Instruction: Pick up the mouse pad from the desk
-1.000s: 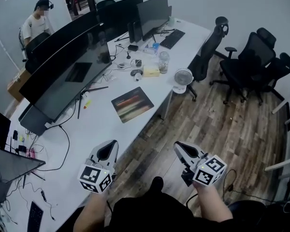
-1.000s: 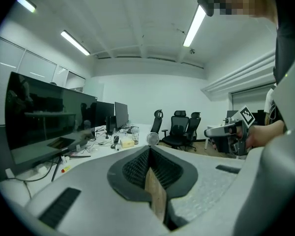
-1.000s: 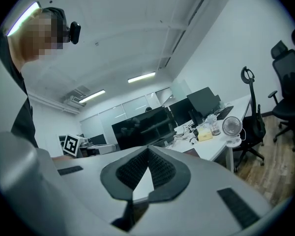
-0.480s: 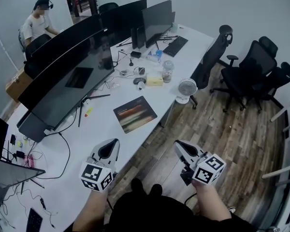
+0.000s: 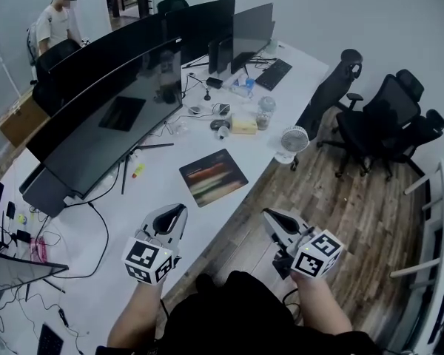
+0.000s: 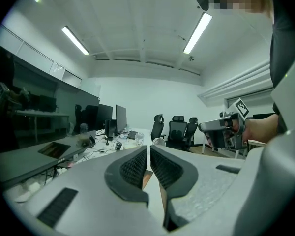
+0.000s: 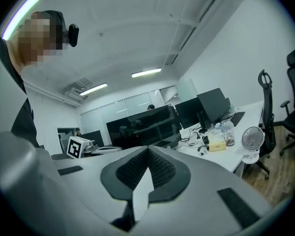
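dark rectangular mouse pad with reddish-grey streaked print flat near front edge of white tabletop, before big curved black monitor; print too blurred to read. left gripper above tabletop's front edge, jaws closed, nothing between. right gripper off tabletop, above wood floor, jaws closed, nothing between. both well apart from pad. cube on left gripper bears black-and-white square codes.

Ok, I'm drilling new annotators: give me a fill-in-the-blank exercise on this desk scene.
The mouse pad lies flat on the white ___. In the head view, the small fan stands to the pad's ___. The left gripper holds ___ between its shut fingers.
Missing: desk; right; nothing.
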Motion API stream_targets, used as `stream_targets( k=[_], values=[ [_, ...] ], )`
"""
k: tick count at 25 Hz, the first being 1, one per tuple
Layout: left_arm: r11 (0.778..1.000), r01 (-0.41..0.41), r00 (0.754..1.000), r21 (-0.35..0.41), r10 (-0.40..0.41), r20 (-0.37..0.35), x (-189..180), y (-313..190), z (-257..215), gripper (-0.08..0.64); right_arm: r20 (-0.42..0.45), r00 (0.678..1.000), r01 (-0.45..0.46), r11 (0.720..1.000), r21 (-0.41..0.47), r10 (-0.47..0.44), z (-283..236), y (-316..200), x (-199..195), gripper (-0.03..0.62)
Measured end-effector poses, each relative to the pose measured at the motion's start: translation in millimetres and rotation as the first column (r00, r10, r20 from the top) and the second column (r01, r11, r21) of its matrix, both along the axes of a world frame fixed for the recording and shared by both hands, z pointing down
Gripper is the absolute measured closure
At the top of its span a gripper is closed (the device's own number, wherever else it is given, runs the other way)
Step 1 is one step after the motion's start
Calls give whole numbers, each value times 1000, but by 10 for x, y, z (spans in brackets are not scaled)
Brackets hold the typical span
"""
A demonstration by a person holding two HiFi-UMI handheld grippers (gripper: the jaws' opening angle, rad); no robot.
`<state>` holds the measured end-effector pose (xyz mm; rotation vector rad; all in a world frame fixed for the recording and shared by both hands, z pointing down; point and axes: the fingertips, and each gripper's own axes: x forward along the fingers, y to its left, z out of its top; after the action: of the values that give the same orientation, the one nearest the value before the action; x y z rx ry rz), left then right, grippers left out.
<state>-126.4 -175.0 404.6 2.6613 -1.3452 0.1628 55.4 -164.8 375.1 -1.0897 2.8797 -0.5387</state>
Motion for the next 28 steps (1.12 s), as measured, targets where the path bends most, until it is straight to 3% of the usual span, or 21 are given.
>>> stream_targets(
  k=[6,19,25,28],
  values=[
    [997,-58,998,-43,59,26,60,-204,208,541,-2,1000,-2,1000,-29,2,141,-201,-88,588],
    [976,-89,984,-198,118,136,316,-1048,854,413,31,999,30,993,-115,-26,591,-1029,-2,588],
    [950,-118,963,-289,180,199,511,-1365,1290,308,43,999,35,985,-167,-28,830,-1359,71,588],
    [939,-127,951,-320,207,230,575,-1495,1509,293,41,999,40,979,-199,-32,983,-1477,76,588]
  ],
)
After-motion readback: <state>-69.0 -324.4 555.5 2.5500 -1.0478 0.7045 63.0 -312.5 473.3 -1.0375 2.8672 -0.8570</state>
